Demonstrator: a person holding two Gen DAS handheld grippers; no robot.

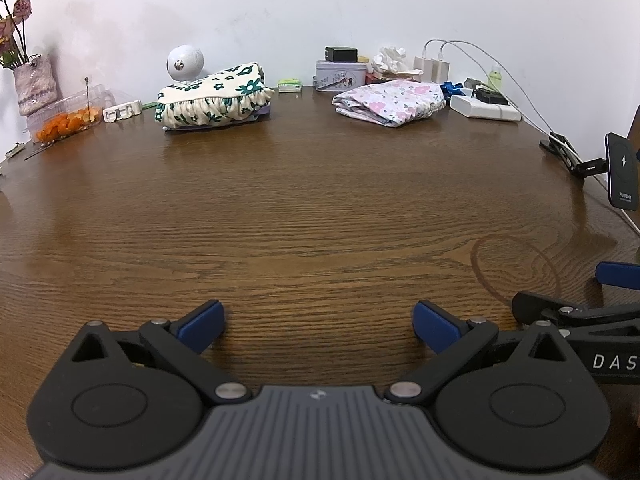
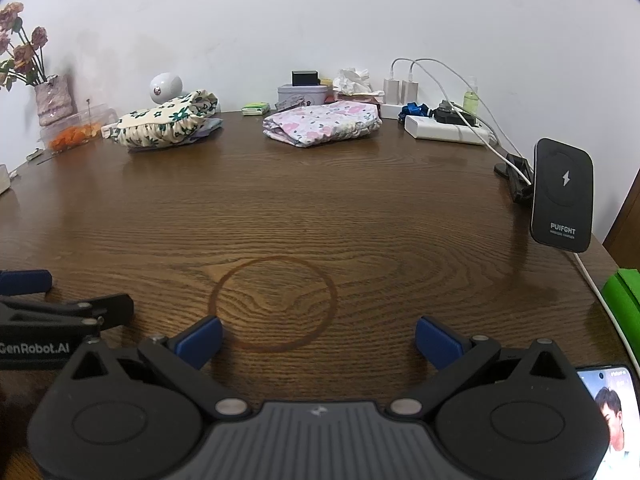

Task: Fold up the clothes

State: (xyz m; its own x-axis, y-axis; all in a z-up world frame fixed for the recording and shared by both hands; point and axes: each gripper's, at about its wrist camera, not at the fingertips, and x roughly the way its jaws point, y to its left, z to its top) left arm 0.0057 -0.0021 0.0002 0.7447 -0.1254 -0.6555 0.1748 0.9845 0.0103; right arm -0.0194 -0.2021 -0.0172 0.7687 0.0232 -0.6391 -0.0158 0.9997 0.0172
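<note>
So we've got a dark brown wood-grain table [image 1: 320, 208], kinda glossy, with a faint ring-shaped stain [image 2: 274, 304] sitting just ahead of the right gripper [image 2: 318, 338]. Both the left gripper [image 1: 318, 326] and the right one are black plastic with blue pads, jaws spread wide and holding nothing, low over bare wood.

The clothes are well away from us at the far side of the table, near the white wall. One is a cream bundle with green flowers [image 1: 214, 98] and a ruffled elastic edge, soft and lumpy. The other is a pink floral bundle [image 1: 390, 102], folded flatter, to the right of the first. Neither is anywhere between our jaws.

Readable stuff: the black rounded-rectangle charger [image 2: 562, 194] at the right edge says "PUIFGHT" under a lightning bolt. The left gripper's side reads "GenRobot.AI" in the right view, and we see "DAS" on the right gripper in the left view.
</note>
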